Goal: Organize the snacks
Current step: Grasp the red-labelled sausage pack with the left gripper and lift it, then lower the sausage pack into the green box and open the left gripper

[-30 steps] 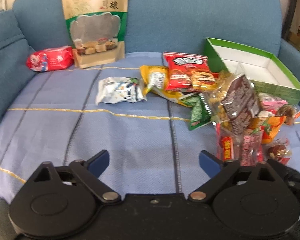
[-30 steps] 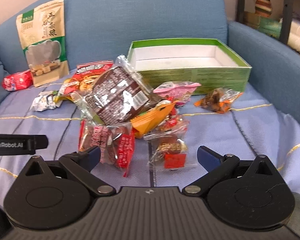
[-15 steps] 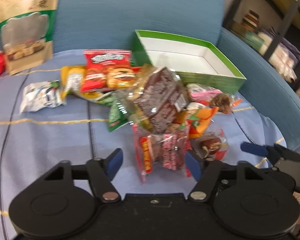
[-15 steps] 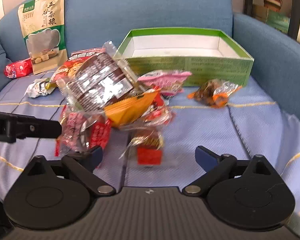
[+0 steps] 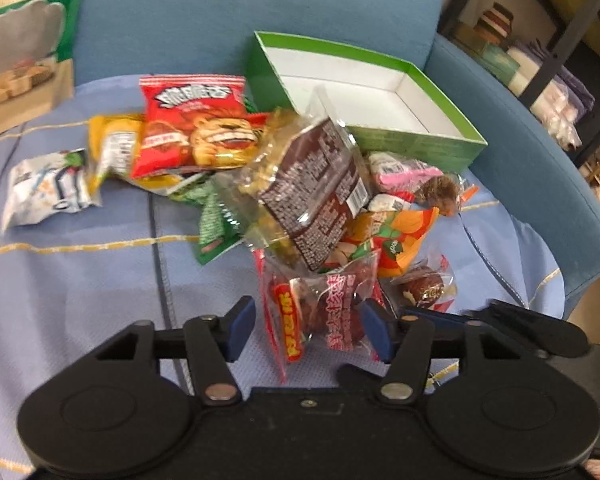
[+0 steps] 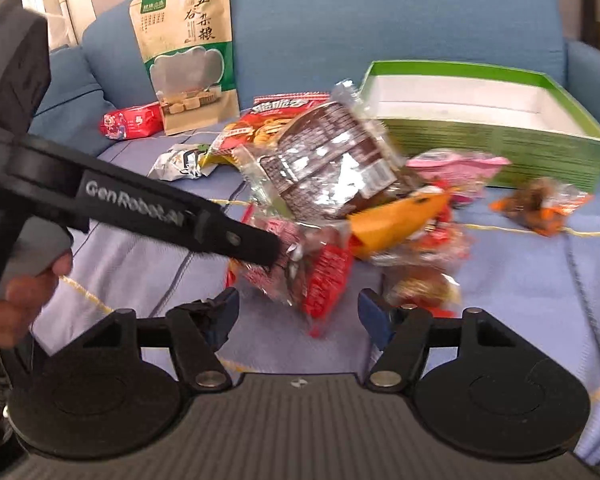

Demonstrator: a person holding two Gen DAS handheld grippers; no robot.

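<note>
A pile of snack packets lies on a blue sofa seat. A clear red-printed packet (image 5: pixel 320 312) lies at the pile's near edge, between the open fingers of my left gripper (image 5: pixel 308 326); contact is unclear. In the right wrist view that packet (image 6: pixel 312 276) lies just ahead of my open right gripper (image 6: pixel 298 314), and the left gripper's finger (image 6: pixel 236 236) reaches it from the left. A brown-label packet (image 5: pixel 316 196) tops the pile. An empty green box (image 5: pixel 416 140) with a white inside stands behind the pile.
A red lion packet (image 5: pixel 196 128), a yellow packet (image 5: pixel 108 148) and a white packet (image 5: pixel 44 188) lie left of the pile. A tall green-and-tan pouch (image 6: pixel 188 52) leans on the backrest beside a small red packet (image 6: pixel 134 124). A loose orange-wrapped snack (image 6: pixel 540 204) lies right. Shelves stand beyond the armrest.
My left gripper has swung right and forward up to the clear red packet, its fingers now around it. My right gripper has moved nearer the pile.
</note>
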